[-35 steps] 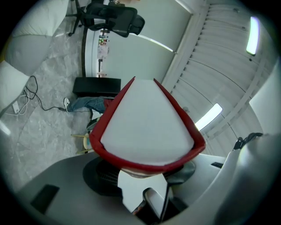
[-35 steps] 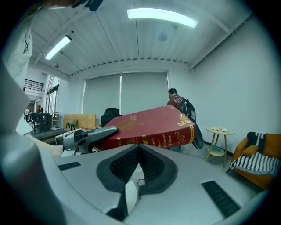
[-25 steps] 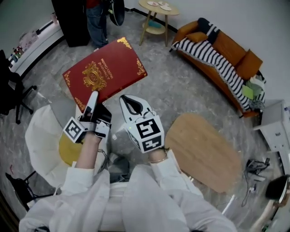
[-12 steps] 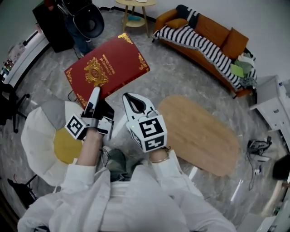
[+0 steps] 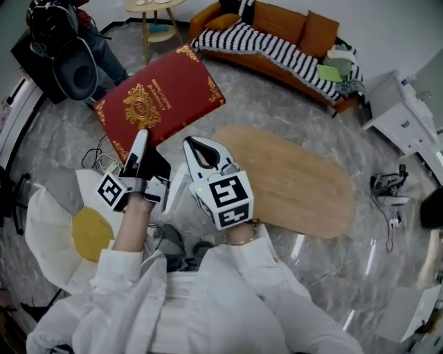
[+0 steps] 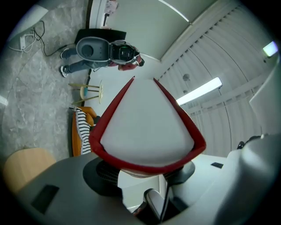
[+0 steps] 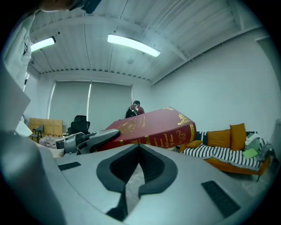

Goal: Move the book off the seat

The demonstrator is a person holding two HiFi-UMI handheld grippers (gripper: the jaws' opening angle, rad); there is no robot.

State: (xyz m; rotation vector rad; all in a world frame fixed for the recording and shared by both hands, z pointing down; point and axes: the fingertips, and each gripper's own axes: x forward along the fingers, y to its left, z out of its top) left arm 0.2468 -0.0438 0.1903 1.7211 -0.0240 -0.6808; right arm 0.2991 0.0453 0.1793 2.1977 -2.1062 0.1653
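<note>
A big red book (image 5: 160,101) with gold ornament hangs tilted in the air above the floor. My left gripper (image 5: 142,148) is shut on its near edge. In the left gripper view the book's white page edge (image 6: 145,127) framed by the red cover sits between the jaws of the left gripper (image 6: 147,169). The seat, a white chair (image 5: 43,231) with a yellow cushion (image 5: 90,234), stands at the lower left, with the book well off it. My right gripper (image 5: 199,149) is held beside the left one, shut and empty. In the right gripper view the book (image 7: 151,127) shows beyond the right gripper (image 7: 139,148).
An oval wooden table (image 5: 294,181) stands just right of the grippers. An orange sofa (image 5: 291,28) with a striped blanket runs along the far wall, beside a small round side table (image 5: 147,7). A person and an office chair (image 5: 69,62) are at the far left. Cables (image 5: 97,160) lie on the floor.
The whole view has swung: sofa and table have slid left and nearer, the white chair has dropped to the lower left. The book stays held in the left gripper.
</note>
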